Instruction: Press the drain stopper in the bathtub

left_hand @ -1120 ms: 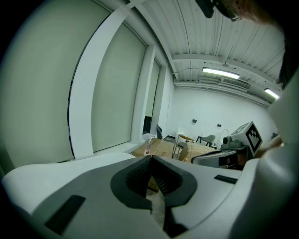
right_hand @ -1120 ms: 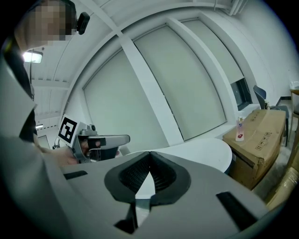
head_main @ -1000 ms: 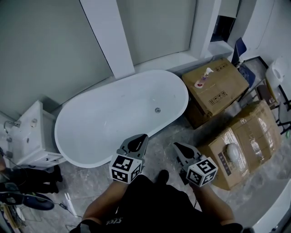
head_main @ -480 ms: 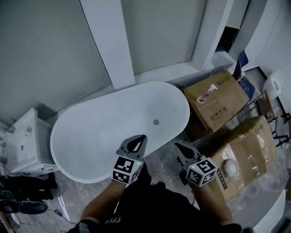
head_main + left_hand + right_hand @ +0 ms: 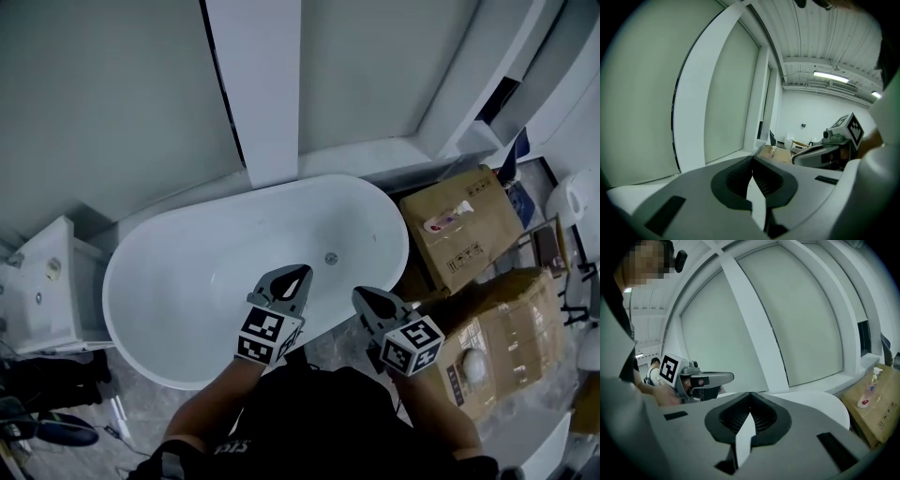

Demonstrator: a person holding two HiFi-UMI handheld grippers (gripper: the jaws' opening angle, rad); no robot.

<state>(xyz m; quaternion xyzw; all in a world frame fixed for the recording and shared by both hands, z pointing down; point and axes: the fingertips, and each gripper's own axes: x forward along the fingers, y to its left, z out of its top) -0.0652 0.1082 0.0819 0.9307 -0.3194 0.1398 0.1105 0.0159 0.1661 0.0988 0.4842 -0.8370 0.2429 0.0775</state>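
While shut, left gripper (image 5: 301, 272) nearer stopper (image 5: 330, 258).

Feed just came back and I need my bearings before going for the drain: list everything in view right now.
bathtub: one, white, oval, middle of the floor in front of the person
drain stopper: one, metallic, on the tub floor toward its right end
pillar: one, white, behind the tub
washbasin unit: one, white, left of the tub
cardboard boxes: two, brown, right of the tub, one farther, one nearer
bottle: one, white with pink, on top of the farther box
left gripper: grey, over the tub's near edge, jaws shut, nothing between them
right gripper: grey, beside it near the tub's rim, jaws shut, nothing between them
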